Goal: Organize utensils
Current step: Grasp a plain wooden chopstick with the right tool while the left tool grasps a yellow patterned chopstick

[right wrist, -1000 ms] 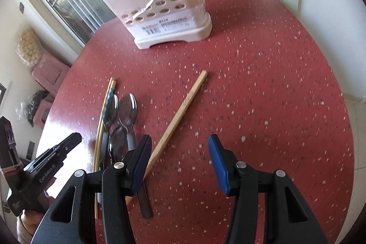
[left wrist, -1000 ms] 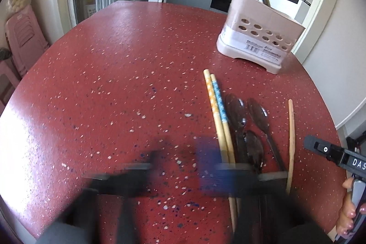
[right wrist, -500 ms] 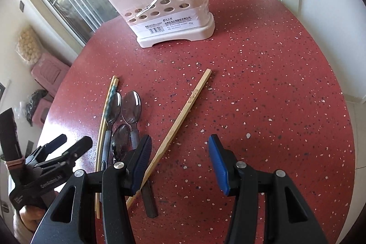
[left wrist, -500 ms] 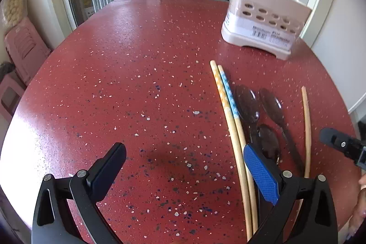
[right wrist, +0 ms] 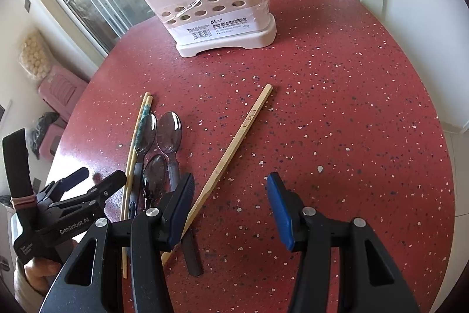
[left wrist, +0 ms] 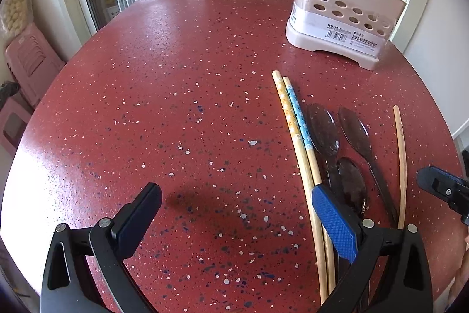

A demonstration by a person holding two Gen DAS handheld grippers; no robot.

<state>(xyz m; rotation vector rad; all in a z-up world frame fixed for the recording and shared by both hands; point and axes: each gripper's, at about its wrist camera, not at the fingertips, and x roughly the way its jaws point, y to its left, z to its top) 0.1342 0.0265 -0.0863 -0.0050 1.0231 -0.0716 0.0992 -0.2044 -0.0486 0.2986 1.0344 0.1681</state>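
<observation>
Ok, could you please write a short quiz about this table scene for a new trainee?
1. True or false: the left gripper is shut on a utensil.
2. How many dark spoons lie loose on the red table? A) one B) three C) five
3. Fill in: the plain wooden chopstick lies to the ____ of the spoons in the right wrist view.

Key: 1 false, both grippers are open and hold nothing. 2 B. 3 right.

A red speckled table (left wrist: 176,107) carries a pink utensil holder (left wrist: 340,19) at one o'clock. Patterned chopsticks (left wrist: 296,131), three dark spoons (left wrist: 325,131) and a plain chopstick (left wrist: 401,154) lie flat at three o'clock.
</observation>
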